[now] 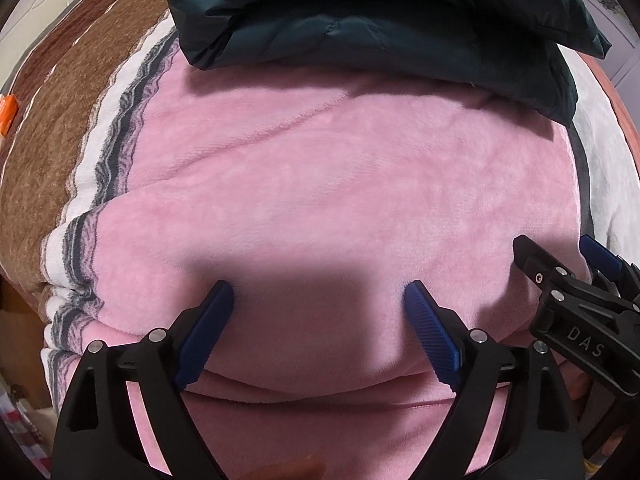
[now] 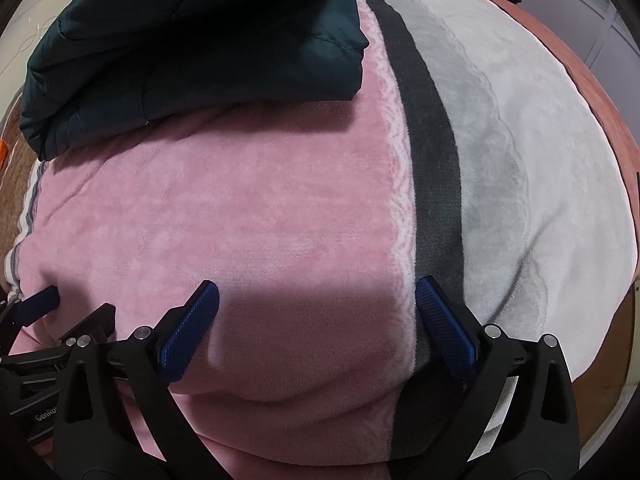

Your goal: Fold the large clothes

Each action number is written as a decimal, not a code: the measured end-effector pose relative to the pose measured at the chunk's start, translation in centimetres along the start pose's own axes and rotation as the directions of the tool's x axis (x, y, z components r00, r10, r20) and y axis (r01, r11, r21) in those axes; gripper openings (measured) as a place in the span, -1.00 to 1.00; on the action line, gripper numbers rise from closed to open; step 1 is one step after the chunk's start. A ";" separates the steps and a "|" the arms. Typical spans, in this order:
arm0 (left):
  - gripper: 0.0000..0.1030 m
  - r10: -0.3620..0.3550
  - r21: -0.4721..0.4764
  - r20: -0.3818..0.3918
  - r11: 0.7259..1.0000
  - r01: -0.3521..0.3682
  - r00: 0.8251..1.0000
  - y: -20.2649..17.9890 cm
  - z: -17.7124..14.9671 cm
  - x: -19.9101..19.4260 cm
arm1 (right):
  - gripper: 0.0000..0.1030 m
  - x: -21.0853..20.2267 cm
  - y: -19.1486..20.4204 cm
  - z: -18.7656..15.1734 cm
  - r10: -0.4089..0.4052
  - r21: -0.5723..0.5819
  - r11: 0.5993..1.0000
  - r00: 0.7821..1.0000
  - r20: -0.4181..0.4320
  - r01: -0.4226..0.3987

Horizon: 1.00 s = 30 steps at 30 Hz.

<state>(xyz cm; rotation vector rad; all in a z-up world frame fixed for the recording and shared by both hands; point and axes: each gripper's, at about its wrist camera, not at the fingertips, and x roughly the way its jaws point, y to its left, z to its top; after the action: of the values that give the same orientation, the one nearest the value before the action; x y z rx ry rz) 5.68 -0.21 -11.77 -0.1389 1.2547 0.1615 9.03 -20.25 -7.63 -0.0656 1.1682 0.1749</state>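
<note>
Left wrist view: my left gripper (image 1: 320, 300) hangs with its jaws spread wide, nothing between them, blue pads (image 1: 210, 332) just above the pink fleece garment (image 1: 320, 184). The garment fills the field ahead of the fingers and runs under them; a folded edge lies across just behind the fingertips, running side to side. I read its long axis as crosswise to the fingers, though the lens bends it. Farther ahead, a dark teal padded jacket (image 1: 380, 20) lies folded on the garment's far edge, its length also crosswise. Left of the gripper, a striped blanket (image 1: 60, 140) in brown, white and grey. The right gripper (image 1: 568, 276) shows just to the right, over the garment's right end

Right wrist view: my right gripper (image 2: 316, 292) is likewise released, jaws wide apart, empty. Its left finger sits over the pink fleece garment (image 2: 224, 208), its right finger over a dark grey band (image 2: 432, 168) that borders the garment's right edge and runs away from me. Beyond the band, pale grey-white bedding (image 2: 540, 140). The dark teal padded jacket (image 2: 180, 40) lies ahead to the left. The left gripper's (image 2: 80, 304) tip shows at far left
</note>
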 end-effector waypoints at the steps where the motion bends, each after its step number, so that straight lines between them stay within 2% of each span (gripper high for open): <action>1: 0.67 0.000 0.001 0.000 1.000 0.000 1.000 0.0 -0.1 0.0 | 0.91 -0.1 -0.1 -0.2 -0.001 -0.001 1.000 1.000 0.000 0.001; 20: 0.76 -0.012 0.001 0.006 1.000 0.012 1.000 0.0 -0.1 0.5 | 0.91 0.2 0.0 0.3 -0.003 -0.002 1.000 1.000 0.001 0.003; 26: 0.87 -0.051 -0.018 0.029 0.999 0.051 0.998 0.6 0.0 0.9 | 0.91 0.2 -0.1 0.4 -0.004 -0.001 1.000 1.000 0.004 0.004; 30: 0.88 -0.052 -0.021 0.032 0.998 0.053 0.998 0.7 0.1 1.1 | 0.91 0.2 -0.1 0.4 -0.005 0.000 1.000 1.000 0.003 0.005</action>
<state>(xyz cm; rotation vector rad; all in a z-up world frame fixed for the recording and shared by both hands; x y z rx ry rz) 5.93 0.57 -12.84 -0.1877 1.2171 0.1315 9.52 -20.31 -7.70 -0.0683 1.1652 0.1706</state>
